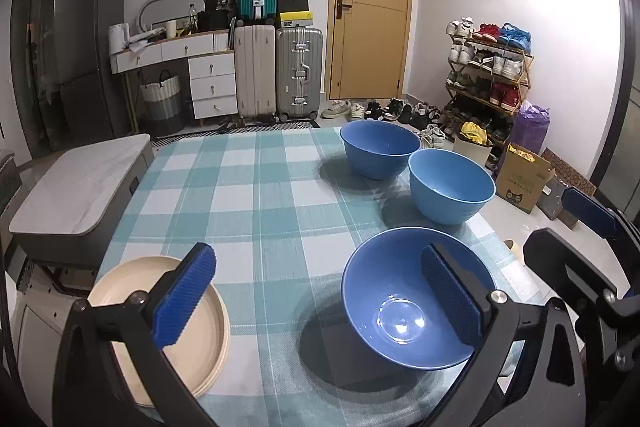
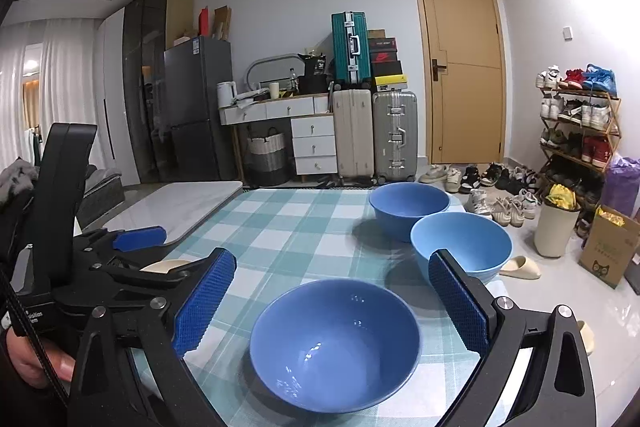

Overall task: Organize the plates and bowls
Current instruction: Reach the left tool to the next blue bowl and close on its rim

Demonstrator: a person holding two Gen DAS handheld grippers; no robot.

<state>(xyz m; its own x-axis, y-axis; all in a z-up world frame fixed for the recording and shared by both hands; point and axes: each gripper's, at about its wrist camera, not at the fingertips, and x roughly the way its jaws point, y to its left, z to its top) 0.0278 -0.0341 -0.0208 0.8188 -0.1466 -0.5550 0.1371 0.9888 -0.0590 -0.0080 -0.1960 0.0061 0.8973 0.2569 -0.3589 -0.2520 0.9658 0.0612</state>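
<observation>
Currently your left gripper hangs with jaws spread wide and nothing between them, above the checked tablecloth. At near left lies the stack of cream plates. Rightward, your right gripper is likewise spread, the near blue bowl just below its fingers, untouched. Two more blue bowls stand far right
</observation>
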